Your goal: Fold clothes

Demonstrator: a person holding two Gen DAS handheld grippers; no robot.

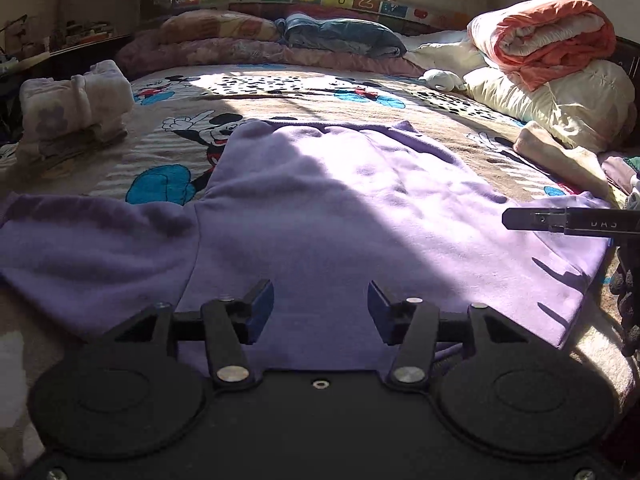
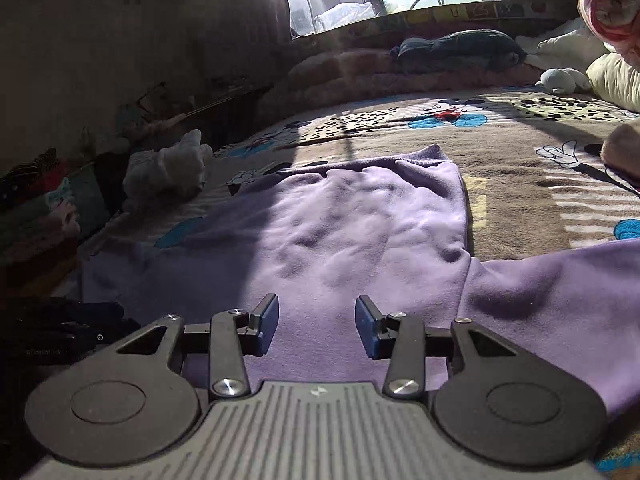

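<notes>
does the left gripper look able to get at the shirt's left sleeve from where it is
Probably yes. The left gripper is open over the purple shirt, and the sleeve lies flat and bare beside it on the blanket, with nothing on it or between; the folded bundle sits farther back.

Lilac sweatshirt [image 1: 340, 208], cartoon-mouse blanket [image 1: 280, 92], coral-white quilt [image 1: 548, 36]

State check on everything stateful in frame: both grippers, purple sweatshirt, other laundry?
Left gripper: open, empty, over the sweatshirt.
Right gripper: open, empty, over the sweatshirt.
Purple sweatshirt: laid flat, unfolded, both sleeves spread out sideways.
White garment: folded into a bundle, at the bed's left side.
Orange quilt: rolled, on a cream pillow.
</notes>
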